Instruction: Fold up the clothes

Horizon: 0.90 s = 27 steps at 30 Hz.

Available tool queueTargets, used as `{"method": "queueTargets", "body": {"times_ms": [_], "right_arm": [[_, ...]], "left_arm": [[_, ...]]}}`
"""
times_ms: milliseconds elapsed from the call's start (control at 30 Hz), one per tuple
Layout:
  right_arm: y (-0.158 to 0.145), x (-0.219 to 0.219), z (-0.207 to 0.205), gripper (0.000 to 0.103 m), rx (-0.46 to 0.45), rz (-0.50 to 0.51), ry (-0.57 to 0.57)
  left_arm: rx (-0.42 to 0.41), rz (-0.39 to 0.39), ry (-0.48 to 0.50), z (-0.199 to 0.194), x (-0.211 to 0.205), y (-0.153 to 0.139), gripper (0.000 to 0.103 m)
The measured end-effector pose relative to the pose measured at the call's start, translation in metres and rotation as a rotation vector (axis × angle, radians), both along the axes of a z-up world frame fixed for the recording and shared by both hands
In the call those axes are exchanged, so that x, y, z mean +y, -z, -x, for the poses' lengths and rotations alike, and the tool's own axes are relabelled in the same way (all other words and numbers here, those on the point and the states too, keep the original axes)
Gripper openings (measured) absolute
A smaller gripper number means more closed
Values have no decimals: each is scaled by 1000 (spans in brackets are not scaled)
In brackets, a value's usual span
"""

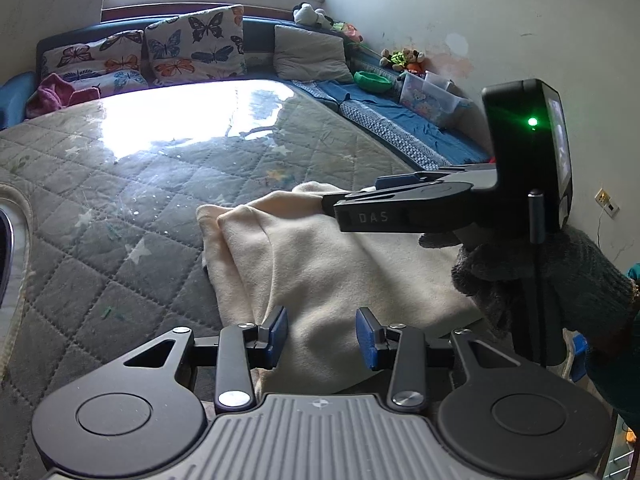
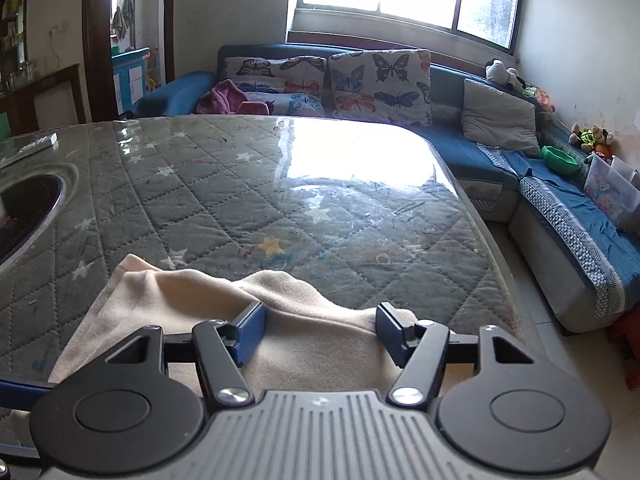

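Observation:
A cream fleece garment (image 1: 320, 264) lies partly folded on the grey quilted table (image 1: 120, 208), its folded edge towards the left. My left gripper (image 1: 322, 334) hovers open over the garment's near part, its blue pads (image 1: 276, 332) wide apart with cloth beneath them. My right gripper (image 1: 352, 194), held by a gloved hand (image 1: 540, 280), reaches in from the right at the garment's far edge. In the right wrist view the right gripper (image 2: 322, 332) is open, and a raised ridge of the garment (image 2: 180, 300) sits between and under its pads (image 2: 250, 332).
A glossy clear cover over the table glares under the window. A dark round recess (image 2: 24, 208) and a remote (image 2: 36, 144) are at the table's left. A blue corner sofa (image 2: 500, 164) with butterfly pillows (image 2: 380, 84), a green bowl (image 2: 560, 160) and toys wraps behind and right.

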State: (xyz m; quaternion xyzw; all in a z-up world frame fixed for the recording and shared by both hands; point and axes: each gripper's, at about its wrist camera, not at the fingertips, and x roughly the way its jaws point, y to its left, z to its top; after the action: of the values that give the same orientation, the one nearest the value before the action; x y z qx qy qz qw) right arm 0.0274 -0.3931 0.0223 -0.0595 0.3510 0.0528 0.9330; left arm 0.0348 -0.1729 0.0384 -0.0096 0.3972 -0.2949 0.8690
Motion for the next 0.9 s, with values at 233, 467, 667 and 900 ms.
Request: {"method": "queueTargets", "body": {"times_ms": [233, 467, 667, 900], "right_arm": [[-15, 12, 18, 63, -25, -13, -77], [1, 42, 18, 63, -15, 40, -148], [-12, 39, 40, 63, -48, 49, -148], [-14, 44, 73, 64, -67, 65, -160]], "left_arm": [[-23, -1, -39, 4, 12, -3, 41], [1, -42, -81, 4, 25, 7, 42], [-9, -31, -97, 6, 33, 3, 41], [-7, -31, -103, 4, 37, 4, 42]]}}
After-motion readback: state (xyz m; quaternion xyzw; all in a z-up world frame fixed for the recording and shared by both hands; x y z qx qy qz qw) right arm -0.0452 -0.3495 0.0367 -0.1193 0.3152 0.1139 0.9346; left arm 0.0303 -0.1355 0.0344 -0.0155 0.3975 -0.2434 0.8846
